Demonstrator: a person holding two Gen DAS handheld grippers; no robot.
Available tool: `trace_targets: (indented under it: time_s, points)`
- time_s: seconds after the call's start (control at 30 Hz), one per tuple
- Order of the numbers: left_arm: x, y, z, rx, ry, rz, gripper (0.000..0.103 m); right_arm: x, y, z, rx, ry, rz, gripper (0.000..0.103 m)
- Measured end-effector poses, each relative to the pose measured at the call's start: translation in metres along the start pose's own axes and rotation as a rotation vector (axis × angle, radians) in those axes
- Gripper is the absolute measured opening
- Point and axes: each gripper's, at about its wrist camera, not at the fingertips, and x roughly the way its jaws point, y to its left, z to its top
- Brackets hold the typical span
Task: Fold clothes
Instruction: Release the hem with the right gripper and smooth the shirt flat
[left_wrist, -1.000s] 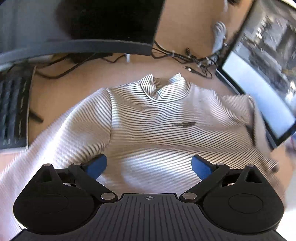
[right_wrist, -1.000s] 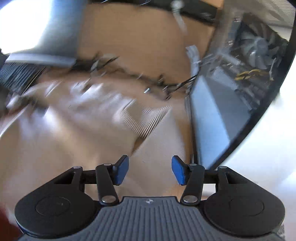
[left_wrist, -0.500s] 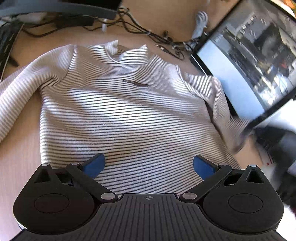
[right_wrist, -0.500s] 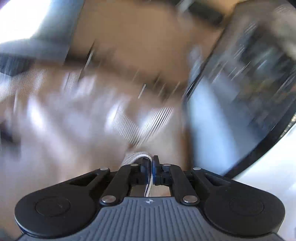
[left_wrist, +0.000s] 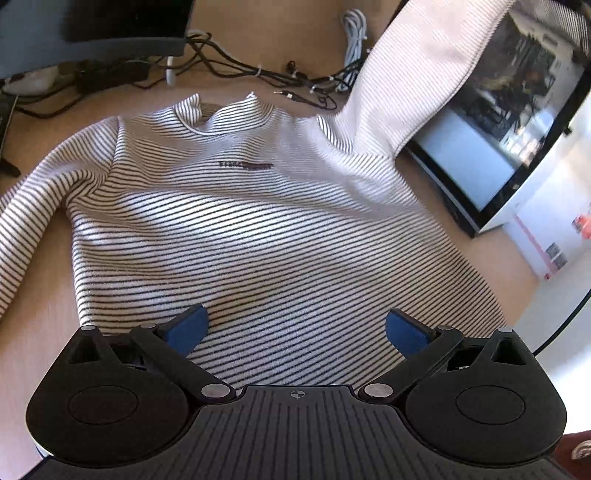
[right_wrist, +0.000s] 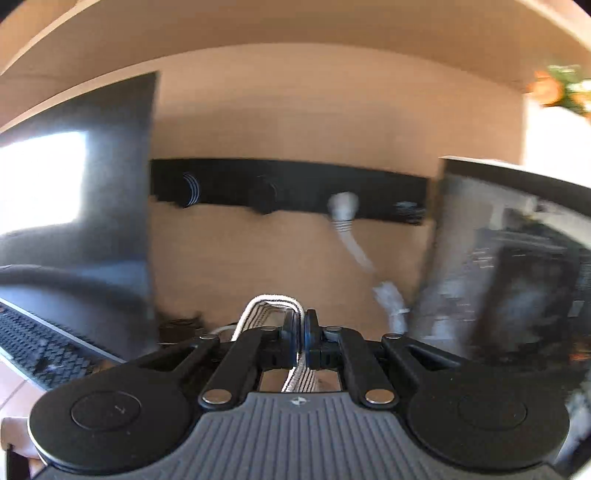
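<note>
Striped sweater (left_wrist: 258, 229) lies face-up on the wooden desk (left_wrist: 236, 44), one sleeve (left_wrist: 417, 70) raised beside the monitor (left_wrist: 517, 122). Right gripper (right_wrist: 300, 334) is clamped on its cuff (right_wrist: 273, 306); left gripper (left_wrist: 295, 328) hovers spread above the hem. Carry the sleeve across the chest, keeping it taut.

Office or home desk workstation. Wooden desk (left_wrist: 240, 40) surface throughout. Monitor base (left_wrist: 92, 40) at upper left of the left wrist view, tangle of black cables (left_wrist: 258, 70) and a white cable (left_wrist: 354, 33) along the top. Glass-sided computer case (left_wrist: 517, 110) at upper right, internals visible. Keyboard (right_wrist: 40, 347) at lower left of the right wrist view, black cable slot (right_wrist: 288, 188) at centre.
</note>
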Motion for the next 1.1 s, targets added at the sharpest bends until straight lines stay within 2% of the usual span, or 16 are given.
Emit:
trace_targets:
  time_s: [0.2,0.4,0.47,0.53,0.63,0.7,0.77,0.83,0.97,1.03,1.1]
  points:
    - [-0.003,0.007,-0.002,-0.028,-0.019,-0.043,0.103,0.041,0.064,-0.004,-0.051,0.024,0.099,0.003]
    - [-0.003,0.004,-0.004,-0.016,-0.029,-0.039,0.103,0.064,0.112,-0.016,-0.143,0.008,0.124,0.004]
    - [-0.003,0.005,-0.004,-0.021,-0.032,-0.042,0.103,0.065,0.119,-0.019,-0.16,0.013,0.141,0.011]
    - [-0.003,0.006,-0.004,-0.029,-0.037,-0.046,0.103,0.065,0.117,-0.021,-0.155,0.014,0.153,0.026]
    - [-0.003,0.006,-0.004,-0.034,-0.04,-0.043,0.103,0.067,0.109,-0.028,-0.139,0.025,0.149,0.032]
    - [-0.003,0.005,-0.004,-0.035,-0.041,-0.037,0.103,0.072,0.099,-0.038,-0.11,0.061,0.145,0.033]
    - [-0.002,0.004,-0.005,-0.035,-0.044,-0.03,0.103,0.077,0.091,-0.052,-0.09,0.105,0.141,0.039]
    - [-0.002,0.003,-0.005,-0.037,-0.048,-0.026,0.103,0.082,0.078,-0.071,-0.058,0.166,0.146,0.053]
    - [-0.003,0.003,-0.007,-0.052,-0.062,-0.025,0.103,0.084,0.061,-0.118,0.075,0.282,0.2,0.068]
    - [-0.003,0.005,-0.006,-0.071,-0.066,-0.03,0.103,0.077,0.053,-0.143,0.186,0.333,0.25,0.081]
    - [-0.003,0.006,-0.006,-0.085,-0.067,-0.029,0.103,0.079,0.038,-0.17,0.326,0.388,0.297,0.084]
